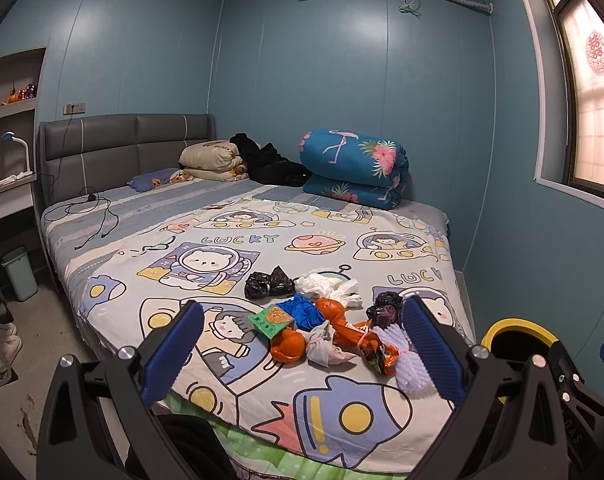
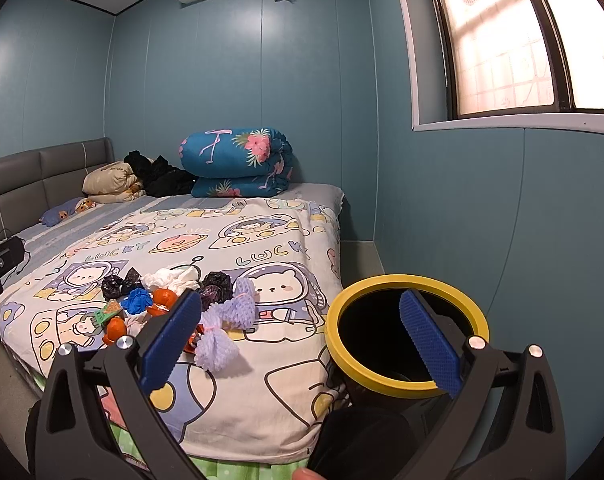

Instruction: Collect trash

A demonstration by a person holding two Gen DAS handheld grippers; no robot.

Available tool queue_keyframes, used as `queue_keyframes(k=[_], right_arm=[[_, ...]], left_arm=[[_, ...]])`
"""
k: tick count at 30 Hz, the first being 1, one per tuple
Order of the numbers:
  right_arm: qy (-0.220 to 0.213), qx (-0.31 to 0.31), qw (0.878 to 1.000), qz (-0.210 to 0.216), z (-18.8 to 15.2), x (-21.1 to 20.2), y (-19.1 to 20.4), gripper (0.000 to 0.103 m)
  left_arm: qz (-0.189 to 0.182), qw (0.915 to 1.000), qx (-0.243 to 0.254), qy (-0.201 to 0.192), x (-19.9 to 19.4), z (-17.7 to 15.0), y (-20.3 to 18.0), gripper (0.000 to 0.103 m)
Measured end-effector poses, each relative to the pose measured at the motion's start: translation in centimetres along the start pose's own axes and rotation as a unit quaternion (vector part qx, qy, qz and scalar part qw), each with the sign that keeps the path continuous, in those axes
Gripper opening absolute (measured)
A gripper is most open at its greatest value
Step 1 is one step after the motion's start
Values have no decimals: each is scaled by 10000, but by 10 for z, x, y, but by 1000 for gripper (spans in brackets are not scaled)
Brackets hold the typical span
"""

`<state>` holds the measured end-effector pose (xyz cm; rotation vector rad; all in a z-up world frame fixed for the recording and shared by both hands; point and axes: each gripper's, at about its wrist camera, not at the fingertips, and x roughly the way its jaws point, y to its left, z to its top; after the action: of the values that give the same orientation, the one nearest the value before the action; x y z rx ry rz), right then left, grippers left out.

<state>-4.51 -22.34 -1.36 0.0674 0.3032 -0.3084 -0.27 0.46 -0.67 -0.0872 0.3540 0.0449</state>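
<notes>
Here we hold both claws, left claw and right claw, spread apart and empty, above the trash pile on the bed, bin just beside for dropping

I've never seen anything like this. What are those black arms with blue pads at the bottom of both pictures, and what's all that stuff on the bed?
Those are two hand-held grippers, tongs a person squeezes, one per hand. Each carries a wide-angle camera looking out along its fingers, so each picture is one tool's own view. One shows the left gripper, the other the right gripper. Both stand open and hold nothing.

On the bed lies a heap of trash: black bags, white crumpled plastic, a blue glove, orange wrappers, a green packet and purple foam netting. Beside the bed stands a bin with a yellow rim, probably where the trash goes.
</notes>
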Motion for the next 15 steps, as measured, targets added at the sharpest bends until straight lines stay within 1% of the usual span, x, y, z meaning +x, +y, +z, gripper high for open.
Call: queue_keyframes(k=[1, 15], right_arm=[[11, 10, 10000, 7, 3, 1, -6, 95], [14, 7, 10000, 15, 2, 2, -6, 95]], left_arm=[[-3, 10000, -1, 3, -1, 0, 0, 96], [-15, 10000, 13, 34, -1, 0, 1, 96]])
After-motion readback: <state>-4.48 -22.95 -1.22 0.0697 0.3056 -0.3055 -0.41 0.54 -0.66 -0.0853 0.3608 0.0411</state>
